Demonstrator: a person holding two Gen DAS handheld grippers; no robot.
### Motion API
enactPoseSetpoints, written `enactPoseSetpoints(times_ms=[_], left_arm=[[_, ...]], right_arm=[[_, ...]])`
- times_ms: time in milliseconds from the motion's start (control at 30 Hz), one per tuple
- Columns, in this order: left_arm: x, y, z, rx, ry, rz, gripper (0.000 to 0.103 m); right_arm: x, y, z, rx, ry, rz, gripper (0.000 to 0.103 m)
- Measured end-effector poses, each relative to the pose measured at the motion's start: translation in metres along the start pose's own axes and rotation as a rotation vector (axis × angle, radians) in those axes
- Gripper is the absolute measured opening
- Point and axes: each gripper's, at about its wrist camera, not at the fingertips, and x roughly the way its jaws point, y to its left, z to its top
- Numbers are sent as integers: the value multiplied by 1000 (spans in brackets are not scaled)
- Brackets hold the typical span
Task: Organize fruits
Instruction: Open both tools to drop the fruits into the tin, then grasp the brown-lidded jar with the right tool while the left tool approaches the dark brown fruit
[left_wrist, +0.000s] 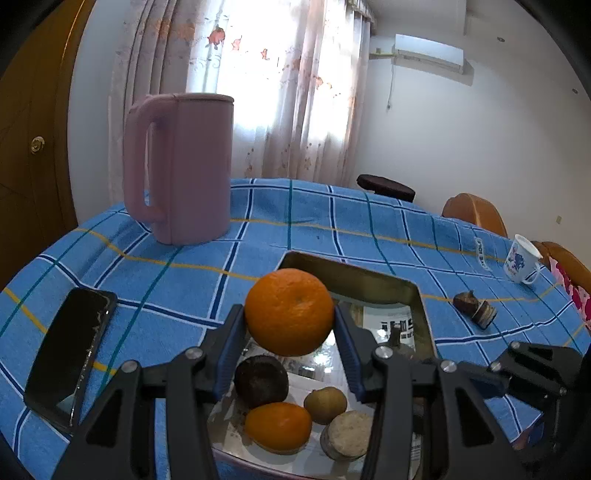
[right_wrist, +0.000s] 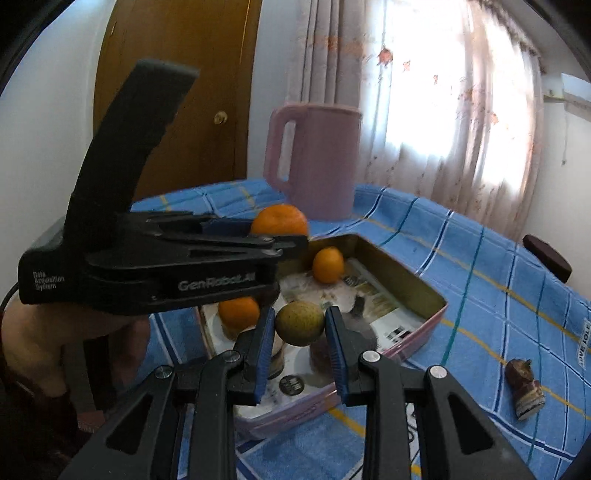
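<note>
Both grippers loaded over tin tray (left_wrist: 424, 306).
Left gripper (left_wrist: 290, 326) clamps orange (left_wrist: 290, 312); right gripper (right_wrist: 300, 338) clamps yellow-green fruit (right_wrist: 299, 323), tray beneath both.

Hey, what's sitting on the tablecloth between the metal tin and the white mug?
A small brown figurine lies on its side between the tin and the mug, on the tablecloth; the left wrist view shows it.

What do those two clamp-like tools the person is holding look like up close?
Both are black plastic, with silver screws at the joints and ribbed blue pads inside the fingers. In the right wrist view, the left gripper shows a curved black handle, grey "GenRobot.AI" lettering and small "Data Acquisition System" text, with a dark cable at its rear. The right gripper looks the same.
</note>
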Motion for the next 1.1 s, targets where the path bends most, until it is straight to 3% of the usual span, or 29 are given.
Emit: enactPoseSetpoints(times_ms=[167, 267, 333, 400, 567, 733, 833, 1100], left_arm=[[1, -3, -2, 7, 11, 8, 51], [-3, -3, -1, 5, -8, 19, 59], [-8, -4, 1, 4, -27, 22, 66], [-12, -5, 4, -1, -45, 25, 73], [-21, -18, 6, 9, -71, -11, 78], [-24, -45, 9, 40, -84, -58, 85], [-21, -70, 12, 78, -73, -94, 86], [-10, -126, 18, 189, -53, -116, 93]], right_arm=[[3, 1, -1, 6, 25, 8, 31], [0, -6, 0, 34, 5, -4, 48], [-7, -8, 0, 45, -14, -5, 49], [-17, -14, 0, 48, -37, -36, 49], [-50, -49, -8, 56, -59, -165, 49], [-64, -121, -32, 153, 43, -367, 49], [-58, -156, -41, 221, 105, -412, 49], [-21, -193, -55, 311, 257, -336, 49]])
